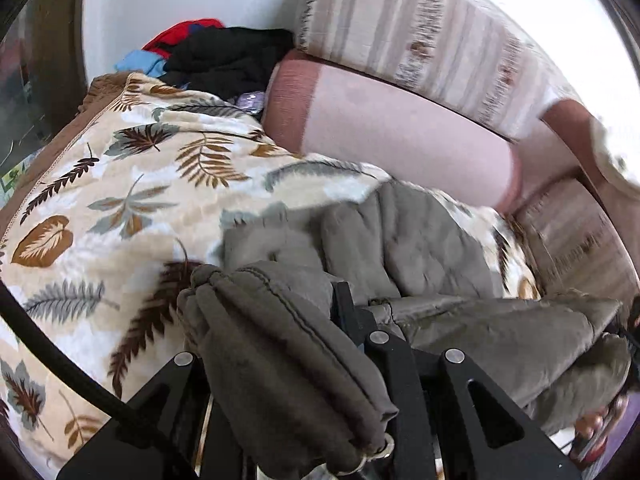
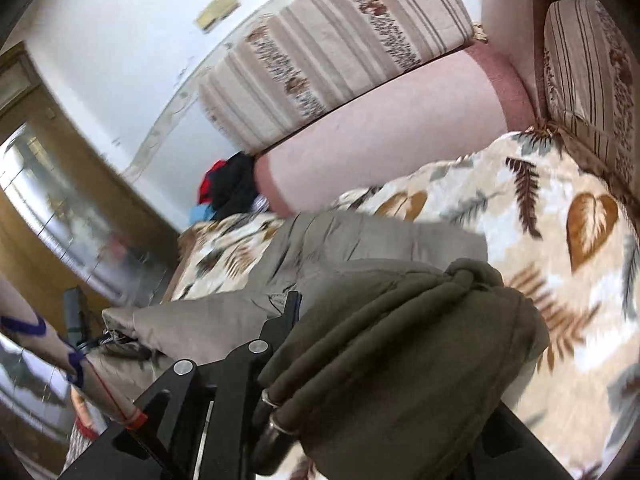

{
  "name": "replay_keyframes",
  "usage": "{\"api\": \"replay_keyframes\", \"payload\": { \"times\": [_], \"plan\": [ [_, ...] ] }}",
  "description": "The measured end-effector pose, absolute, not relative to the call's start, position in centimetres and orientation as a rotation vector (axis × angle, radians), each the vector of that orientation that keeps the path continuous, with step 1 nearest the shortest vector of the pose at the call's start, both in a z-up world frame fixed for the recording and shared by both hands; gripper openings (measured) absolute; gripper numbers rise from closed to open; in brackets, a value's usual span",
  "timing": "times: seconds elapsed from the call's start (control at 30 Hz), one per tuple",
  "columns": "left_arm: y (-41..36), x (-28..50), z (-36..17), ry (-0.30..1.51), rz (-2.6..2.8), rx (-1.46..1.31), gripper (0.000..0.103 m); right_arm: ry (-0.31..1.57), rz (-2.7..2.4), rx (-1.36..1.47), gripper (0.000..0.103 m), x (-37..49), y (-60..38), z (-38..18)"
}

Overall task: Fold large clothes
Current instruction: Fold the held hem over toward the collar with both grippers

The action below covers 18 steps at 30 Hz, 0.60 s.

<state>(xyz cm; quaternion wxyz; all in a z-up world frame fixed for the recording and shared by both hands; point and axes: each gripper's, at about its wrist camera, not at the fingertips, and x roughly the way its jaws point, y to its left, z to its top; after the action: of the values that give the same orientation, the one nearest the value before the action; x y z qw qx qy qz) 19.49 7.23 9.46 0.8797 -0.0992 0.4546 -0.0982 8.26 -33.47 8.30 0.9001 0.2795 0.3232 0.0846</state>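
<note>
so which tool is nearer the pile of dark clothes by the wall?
Left, as a judgement. The left tool, holding the gray jacket, sees the pile larger. From the right tool, the pile looks smaller and farther.

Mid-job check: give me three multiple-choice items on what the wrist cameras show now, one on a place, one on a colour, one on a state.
1. Where does the grey-brown jacket lie?
A. on the leaf-print blanket
B. on the floor
C. on a hanger

2. What colour is the bolster cushion behind the blanket?
A. blue
B. pink
C. green

3. What is the left gripper doing?
A. hanging open with nothing in it
B. shut on bunched jacket fabric
C. holding a pillow

Answers:
1 A, the jacket spreads over the leaf pattern in both views.
2 B, the long roll is pale pink with darker ends.
3 B, folds of the fabric bunch between its fingers; the right gripper grips a bunch likewise.
</note>
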Motion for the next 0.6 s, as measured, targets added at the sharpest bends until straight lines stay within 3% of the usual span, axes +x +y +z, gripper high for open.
{"api": "replay_keyframes", "payload": {
  "times": [0.23,0.43,0.53,0.6],
  "plan": [
    [5.5,28.9,4.9,1.026,-0.115,-0.182,0.019,0.762,0.033,0.632,0.023,18.4,-35.2,4.8],
    [5.5,32.3,0.7,1.088,-0.106,-0.269,0.022,0.809,0.002,0.675,0.030,22.2,-36.4,1.5],
    [6.9,32.2,0.1,1.097,-0.152,-0.389,0.027,0.779,0.069,0.762,0.043,21.7,-37.4,1.1],
    [7.9,31.7,0.7,1.081,-0.202,-0.463,0.035,0.735,0.102,0.801,0.063,20.9,-38.0,1.6]
  ]
}}
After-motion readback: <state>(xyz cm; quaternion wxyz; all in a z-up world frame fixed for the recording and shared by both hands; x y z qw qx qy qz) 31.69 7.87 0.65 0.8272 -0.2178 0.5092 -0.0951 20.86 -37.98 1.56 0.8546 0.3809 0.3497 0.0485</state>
